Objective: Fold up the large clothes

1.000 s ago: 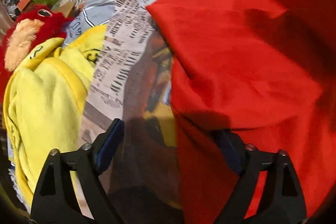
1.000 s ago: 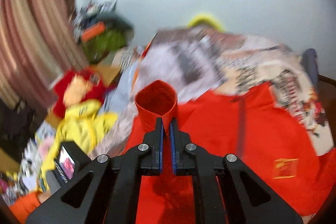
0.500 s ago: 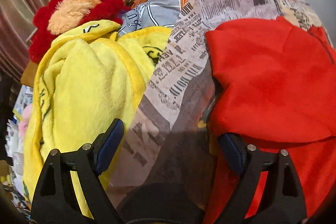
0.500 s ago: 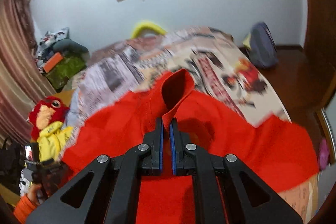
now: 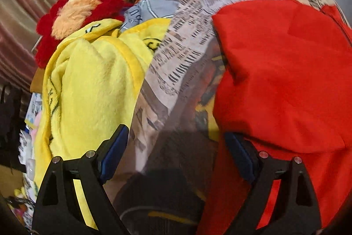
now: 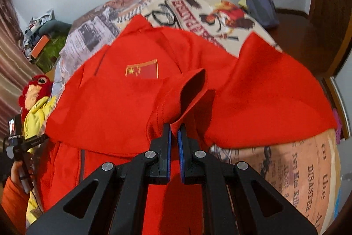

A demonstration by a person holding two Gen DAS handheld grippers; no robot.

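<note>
While we pinch a cuff of the red jacket (image 6: 220,89) in our right gripper (image 6: 173,136), its jaws clamped on the cloth, the jacket lies spread across the printed bedspread (image 6: 297,169), one side folded over. Our left gripper (image 5: 176,147) hangs wide open and empty above the bedspread, between the jacket's edge and a yellow blanket (image 5: 92,85). If the thin pinch slips, the sleeve may drop crooked and spoil the fold.
</note>
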